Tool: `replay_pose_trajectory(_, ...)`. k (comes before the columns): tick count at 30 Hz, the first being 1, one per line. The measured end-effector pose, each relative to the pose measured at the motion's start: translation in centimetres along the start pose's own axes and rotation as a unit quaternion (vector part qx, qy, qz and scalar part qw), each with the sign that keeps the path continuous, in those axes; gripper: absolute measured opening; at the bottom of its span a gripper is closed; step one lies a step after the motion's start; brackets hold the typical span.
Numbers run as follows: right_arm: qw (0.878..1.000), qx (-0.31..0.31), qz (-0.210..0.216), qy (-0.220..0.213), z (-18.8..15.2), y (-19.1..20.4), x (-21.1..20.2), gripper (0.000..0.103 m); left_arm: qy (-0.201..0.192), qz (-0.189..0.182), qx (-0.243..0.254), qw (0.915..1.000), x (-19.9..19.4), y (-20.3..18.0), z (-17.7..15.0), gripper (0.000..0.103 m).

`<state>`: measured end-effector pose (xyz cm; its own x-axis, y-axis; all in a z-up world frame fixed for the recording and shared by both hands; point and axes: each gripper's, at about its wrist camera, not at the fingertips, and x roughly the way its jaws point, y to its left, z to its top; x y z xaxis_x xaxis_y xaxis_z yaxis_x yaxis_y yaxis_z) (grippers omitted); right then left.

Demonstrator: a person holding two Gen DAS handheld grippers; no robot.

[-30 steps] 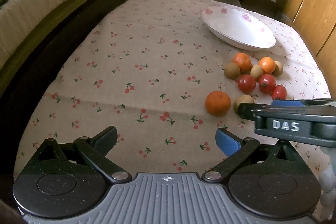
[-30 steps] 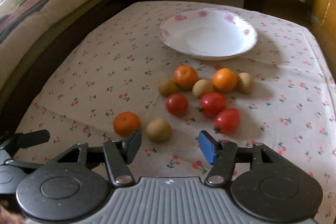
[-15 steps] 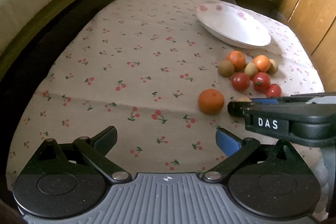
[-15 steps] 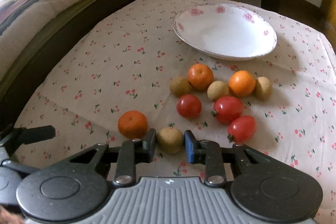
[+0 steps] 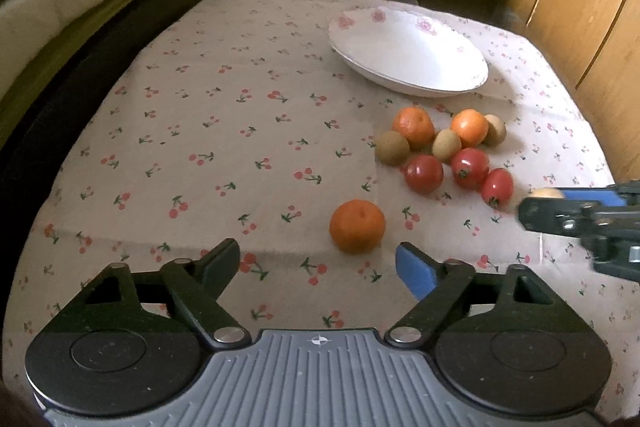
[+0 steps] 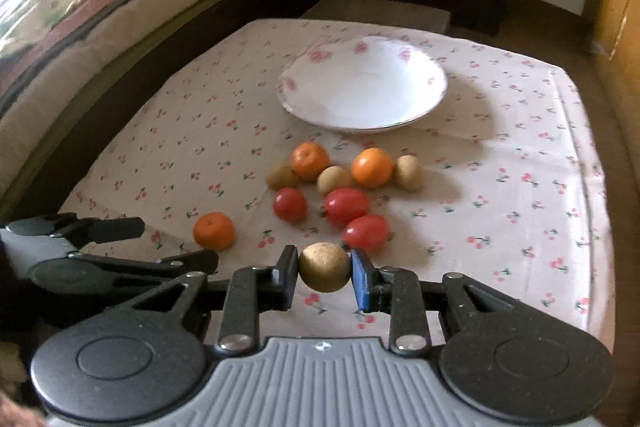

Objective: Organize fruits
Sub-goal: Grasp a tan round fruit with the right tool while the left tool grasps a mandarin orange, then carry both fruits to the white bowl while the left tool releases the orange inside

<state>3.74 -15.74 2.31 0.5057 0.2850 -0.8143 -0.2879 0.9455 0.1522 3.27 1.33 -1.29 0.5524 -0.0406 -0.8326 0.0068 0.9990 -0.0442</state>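
**Inspector:** While your right gripper (image 6: 325,273) is clamped on a small tan fruit (image 6: 324,267), held clear of the cloth, your left gripper (image 5: 318,265) hangs with its jaws spread wide and nothing between them.

**Operator:** What lies beyond them?

**Inspector:** Nearest you, a lone tangerine (image 5: 357,225) sits just ahead of the left fingers (image 5: 414,274). Past it lies the main cluster: three tomatoes (image 6: 346,205) in front, then two more tangerines (image 6: 372,167) and three tan fruits (image 6: 409,172), mostly touching. Farthest is the white bowl (image 6: 434,95), which holds nothing.

**Operator:** So the progress?

**Inspector:** I judge it barely begun. One fruit is lifted, none is delivered, and nine remain on the tablecloth (image 5: 224,115), assuming the bowl is the destination.

**Operator:** Anything unclear?

**Inspector:** In the left view your right gripper is cut off at the frame edge, and only a sliver of the held fruit shows. Motion blur prevents me naming the tan fruit.
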Motion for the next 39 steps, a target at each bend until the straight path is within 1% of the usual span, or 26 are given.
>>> replay_pose_trajectory(2,1.0,0.01,0.006,-0.003,0.2,-0.5,-0.2,0.03,-0.003,-0.008,0.009,0.9999,0.0,-0.7,0.3,0.085)
replay_pose_trajectory(4,1.0,0.016,0.009,-0.004,0.3,-0.8,-0.2,0.03,-0.009,0.006,0.033,0.9994,0.4,-1.5,0.6,0.085)
replay_pose_trajectory(5,1.0,0.017,0.011,-0.004,0.4,-0.8,-0.2,0.03,-0.007,0.009,0.038,0.9992,0.7,-1.5,0.7,0.082)
replay_pose_trajectory(6,1.0,0.017,0.013,-0.002,0.4,-0.8,0.0,0.03,0.002,0.006,0.035,0.9994,1.2,-1.4,0.8,0.077)
replay_pose_trajectory(8,1.0,0.018,0.017,0.002,0.3,-0.9,0.3,0.03,0.018,-0.011,0.016,0.9997,2.0,-0.8,1.0,0.068)
replay_pose_trajectory(11,1.0,0.02,0.016,0.014,0.0,-1.0,1.1,0.03,0.012,-0.013,0.016,0.9997,2.3,-0.7,1.1,0.067)
replay_pose_trajectory(16,1.0,0.017,0.014,0.02,-0.3,-1.0,1.4,0.03,0.009,-0.005,0.035,0.9993,2.1,-1.4,0.7,0.058)
replay_pose_trajectory(17,1.0,0.016,0.014,0.019,-0.4,-1.0,1.3,0.03,0.008,-0.009,0.034,0.9994,2.0,-1.4,0.8,0.052)
replay_pose_trajectory(18,1.0,0.017,0.013,0.017,-0.4,-1.1,1.1,0.03,0.009,-0.015,0.032,0.9993,2.0,-1.4,1.0,0.044)
replay_pose_trajectory(19,1.0,0.018,0.011,0.016,-0.4,-1.2,0.9,0.03,0.013,-0.027,0.029,0.9991,2.0,-1.3,1.1,0.041)
replay_pose_trajectory(21,1.0,0.023,0.009,0.014,-0.4,-1.4,0.6,0.03,0.019,-0.032,0.022,0.9991,2.0,-1.3,1.2,0.04)
replay_pose_trajectory(24,1.0,0.025,0.006,0.01,-0.4,-1.7,0.0,0.03,0.021,-0.014,0.031,0.9992,1.8,-1.5,1.1,0.04)
replay_pose_trajectory(26,1.0,0.026,0.008,0.006,-0.4,-1.8,-0.4,0.03,0.022,-0.011,0.031,0.9992,1.3,-1.4,1.0,0.04)
replay_pose_trajectory(29,1.0,0.028,0.009,0.002,-0.4,-1.8,-0.7,0.03,0.014,-0.006,0.048,0.9987,0.8,-1.6,1.0,0.04)
replay_pose_trajectory(32,1.0,0.029,0.01,0.006,-0.3,-1.7,-0.3,0.03,0.017,-0.014,0.046,0.9987,0.9,-1.3,1.0,0.04)
replay_pose_trajectory(37,1.0,0.016,0.011,0.024,-1.2,-1.0,0.5,0.03,0.017,-0.018,0.048,0.9985,1.1,-1.0,0.2,0.047)
replay_pose_trajectory(39,0.999,0.006,0.007,0.032,-1.9,-0.7,0.9,0.03,0.017,-0.02,0.049,0.9984,1.3,-0.8,0.0,0.055)
